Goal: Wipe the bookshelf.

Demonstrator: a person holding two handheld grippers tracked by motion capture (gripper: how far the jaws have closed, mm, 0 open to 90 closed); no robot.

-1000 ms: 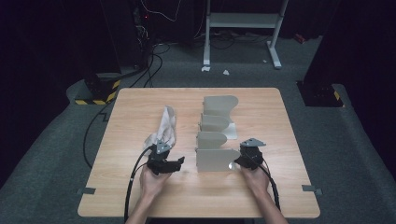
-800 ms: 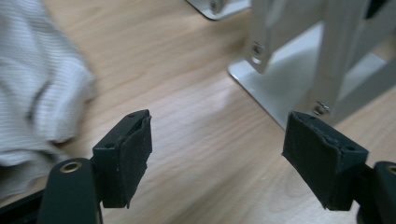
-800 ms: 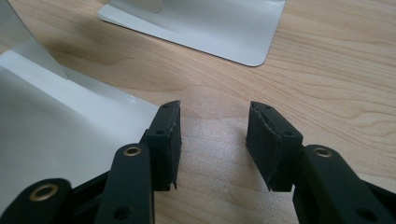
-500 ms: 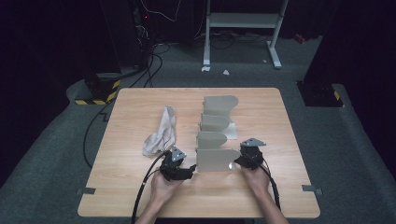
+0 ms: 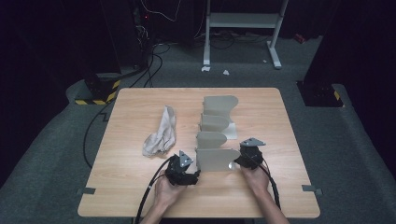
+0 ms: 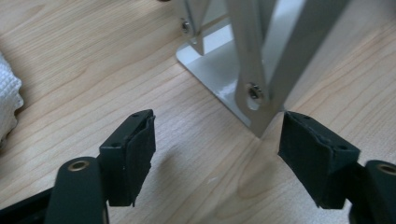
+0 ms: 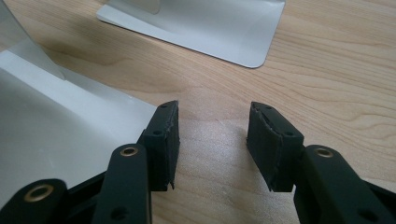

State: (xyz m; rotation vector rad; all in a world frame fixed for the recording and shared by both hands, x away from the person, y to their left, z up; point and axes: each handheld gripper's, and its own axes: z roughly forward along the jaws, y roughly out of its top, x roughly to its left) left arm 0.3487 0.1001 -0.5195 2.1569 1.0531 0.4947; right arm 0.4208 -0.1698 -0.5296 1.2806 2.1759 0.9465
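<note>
— Where is the rack (image 5: 215, 135) placed?

— It is set upright right of the table's (image 5: 140, 102) middle, as a row of grey metal plates running away from the person. The nearest plate (image 5: 217, 159) is flanked by the two grippers, one at each end.

— How is the left gripper (image 5: 190, 176) held?

— It is held low at the near left corner of that plate. In the left gripper view (image 6: 217, 149) its jaws are seen spread wide with nothing between them but bare wood. The right jaw is seen just beside the foot of a metal upright (image 6: 254, 70) that carries a bolt; whether it is touched cannot be told.

— And the right gripper (image 5: 239, 161)?

— It is seen at the right end of the same plate. In the right gripper view (image 7: 212, 140) the jaws are parted to a moderate gap and nothing is gripped. The left jaw is seen at the edge of the rack's flat base (image 7: 70, 130), over or against it; contact cannot be judged.

— What else is seen on the table?

— A crumpled white cloth (image 5: 161, 133) is laid left of the rack, apart from it and beyond the left gripper. Its edge is caught at the left border of the left gripper view (image 6: 8, 107). A second base plate (image 7: 201, 28) is seen farther off in the right gripper view.
</note>
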